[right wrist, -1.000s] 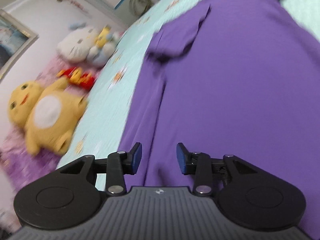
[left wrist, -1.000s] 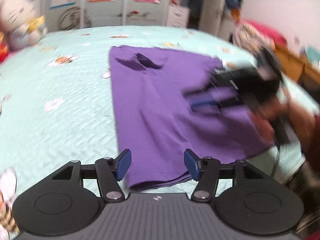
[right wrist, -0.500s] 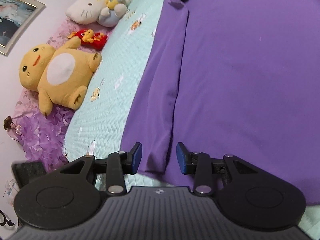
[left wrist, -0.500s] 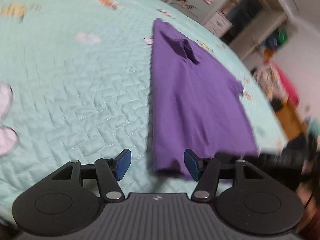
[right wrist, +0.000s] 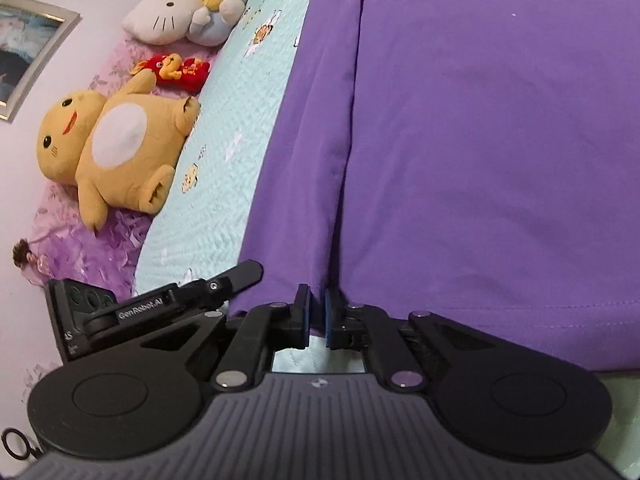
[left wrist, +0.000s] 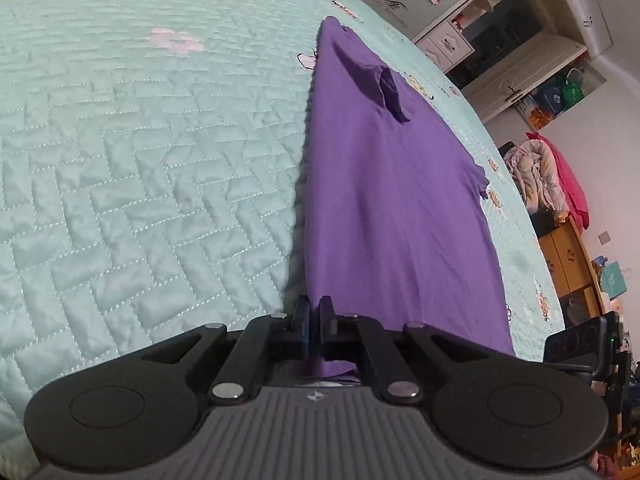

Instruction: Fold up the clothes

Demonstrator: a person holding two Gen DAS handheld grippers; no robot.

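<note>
A purple shirt [left wrist: 380,200] lies flat on the mint quilted bedcover [left wrist: 140,160], collar end far away and hem nearest me. My left gripper [left wrist: 314,320] is shut on the hem at the shirt's left folded edge. In the right wrist view the same shirt [right wrist: 480,140] fills the right side, with a long crease running up from the hem. My right gripper [right wrist: 316,314] is shut on the hem at the foot of that crease. The left gripper's black housing [right wrist: 120,312] shows just to its left, close by.
A yellow plush [right wrist: 108,140], a white cat plush [right wrist: 176,12] and a red toy [right wrist: 172,70] lie along the bed's head side. Beyond the bed stand white shelves [left wrist: 500,40], a heap of clothes [left wrist: 548,176] and a wooden cabinet [left wrist: 572,256].
Both grippers were open above the shirt; they have come down to the near hem and shut on it, side by side.
</note>
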